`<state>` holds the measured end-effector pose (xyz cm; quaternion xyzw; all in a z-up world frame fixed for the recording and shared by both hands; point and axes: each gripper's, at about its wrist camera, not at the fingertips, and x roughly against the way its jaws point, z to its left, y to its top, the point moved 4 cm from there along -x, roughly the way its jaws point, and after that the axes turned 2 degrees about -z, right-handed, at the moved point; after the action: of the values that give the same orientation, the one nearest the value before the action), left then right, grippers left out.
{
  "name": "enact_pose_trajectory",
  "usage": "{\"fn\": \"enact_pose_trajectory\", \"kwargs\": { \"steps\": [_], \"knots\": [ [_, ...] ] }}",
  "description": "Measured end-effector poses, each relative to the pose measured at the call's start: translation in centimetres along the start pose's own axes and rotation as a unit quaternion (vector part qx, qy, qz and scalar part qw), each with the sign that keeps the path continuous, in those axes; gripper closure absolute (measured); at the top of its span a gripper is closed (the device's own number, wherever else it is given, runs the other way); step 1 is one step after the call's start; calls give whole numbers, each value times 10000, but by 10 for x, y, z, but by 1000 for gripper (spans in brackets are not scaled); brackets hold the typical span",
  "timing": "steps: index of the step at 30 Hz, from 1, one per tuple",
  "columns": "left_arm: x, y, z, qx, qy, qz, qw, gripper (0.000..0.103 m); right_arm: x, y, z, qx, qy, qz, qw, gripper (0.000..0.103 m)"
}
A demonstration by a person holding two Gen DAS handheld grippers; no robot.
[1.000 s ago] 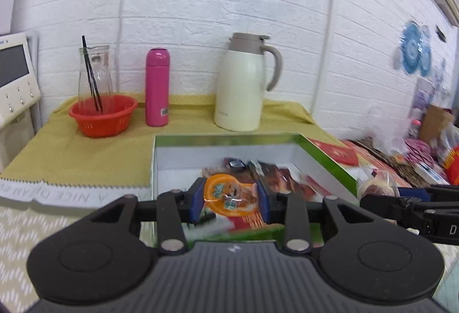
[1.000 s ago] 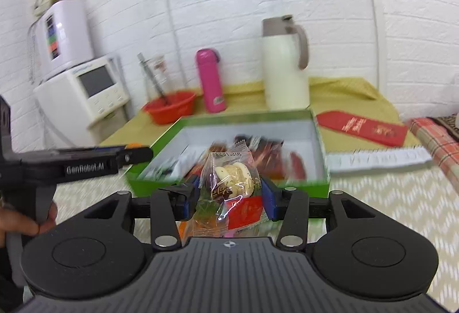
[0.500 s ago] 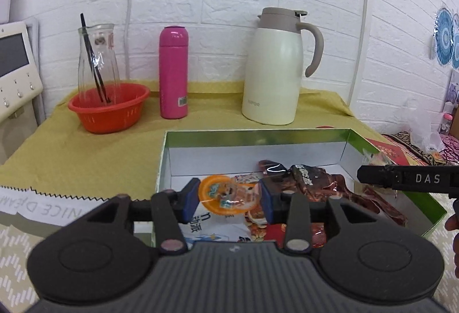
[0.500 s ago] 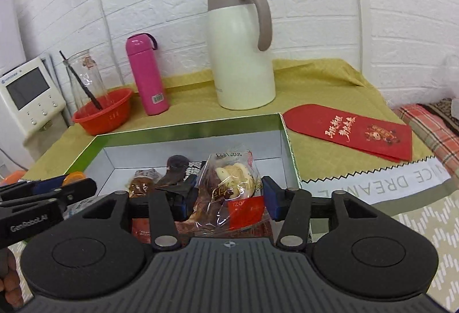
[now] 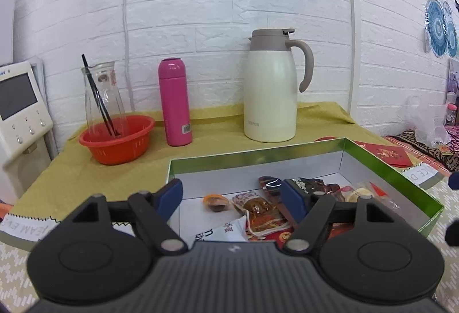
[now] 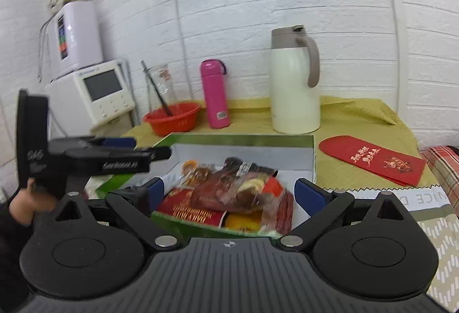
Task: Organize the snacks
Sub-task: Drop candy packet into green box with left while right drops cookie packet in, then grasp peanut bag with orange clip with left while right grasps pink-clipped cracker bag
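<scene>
Both the left hand-held gripper (image 5: 232, 195) and the right hand-held gripper (image 6: 229, 192) gape wide and empty over the box (image 5: 401, 169), with the snacks (image 6: 229, 192) heaped inside, directly ahead and below both.

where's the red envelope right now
In the right wrist view the red envelope lies flat on the yellow-green cloth, just right of the green snack box and in front-right of the white thermos jug.
</scene>
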<state>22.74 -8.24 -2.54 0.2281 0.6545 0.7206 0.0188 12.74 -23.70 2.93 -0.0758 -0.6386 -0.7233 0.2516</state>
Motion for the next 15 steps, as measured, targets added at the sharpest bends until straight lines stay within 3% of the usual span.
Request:
{"fn": "enact_pose_trajectory", "kwargs": {
  "steps": [6,7,8,10,12,15],
  "knots": [
    [29,-6,-11,-171,-97,44,9998,22,18,-39,11,895,228,269,9954,0],
    [34,-8,-13,-232,-47,84,9997,19,20,-42,11,892,281,246,9953,0],
    [38,-9,-17,-343,12,115,9993,6,22,-44,11,873,329,243,9953,0],
    [47,-12,-21,-462,309,130,9984,1,25,-47,13,843,402,289,9952,0],
    [56,-22,-20,-197,458,244,9985,1,27,-50,14,804,465,317,9952,0],
    [61,-45,-13,410,370,658,9963,1,27,-53,19,793,519,411,9946,0]
  ]
}}
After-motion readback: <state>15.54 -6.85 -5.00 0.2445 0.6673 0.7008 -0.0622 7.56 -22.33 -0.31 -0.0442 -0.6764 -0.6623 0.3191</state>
